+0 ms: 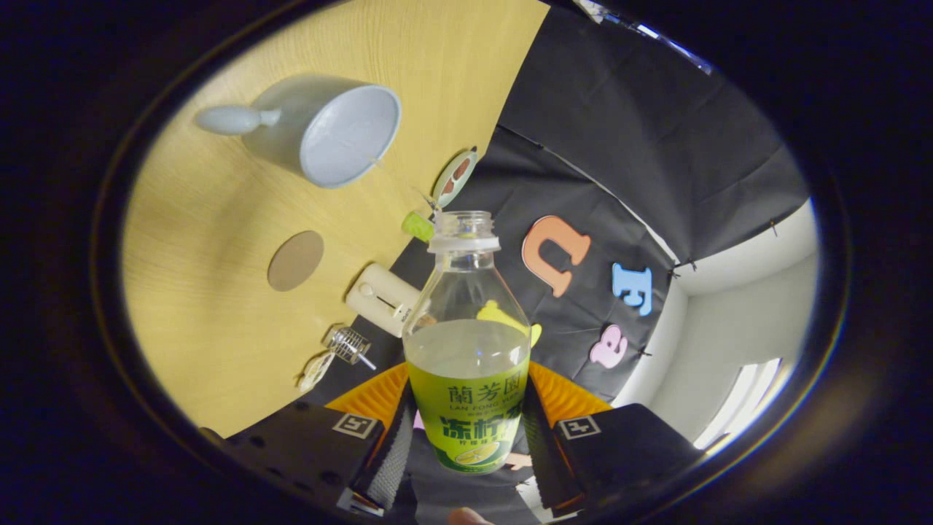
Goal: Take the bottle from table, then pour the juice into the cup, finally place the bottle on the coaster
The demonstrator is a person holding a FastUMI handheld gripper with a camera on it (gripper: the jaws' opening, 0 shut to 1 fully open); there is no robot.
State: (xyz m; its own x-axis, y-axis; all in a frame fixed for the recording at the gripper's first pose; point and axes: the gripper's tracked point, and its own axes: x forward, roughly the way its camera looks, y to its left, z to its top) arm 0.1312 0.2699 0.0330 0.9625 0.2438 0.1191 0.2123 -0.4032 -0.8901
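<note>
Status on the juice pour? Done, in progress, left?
Done: bottle is off the table, gripper shut on its label, cap off. In hand: bottle tipped toward the cup, juice not yet at the neck, cup looks empty. Left: the pour, then setting the bottle on the round coaster.

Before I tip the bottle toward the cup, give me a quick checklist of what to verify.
1. Grip: both fingers press the bottle, gripper shut on it: ok.
2. Cap off: bottle mouth open: ok.
3. Juice in the bottle: about half full: ok.
4. Cup ready: mouth open, looks empty: ok.
5. Mouth over the cup: cup lies well off to one side: not ok.
6. Coaster bare: ok.
</note>
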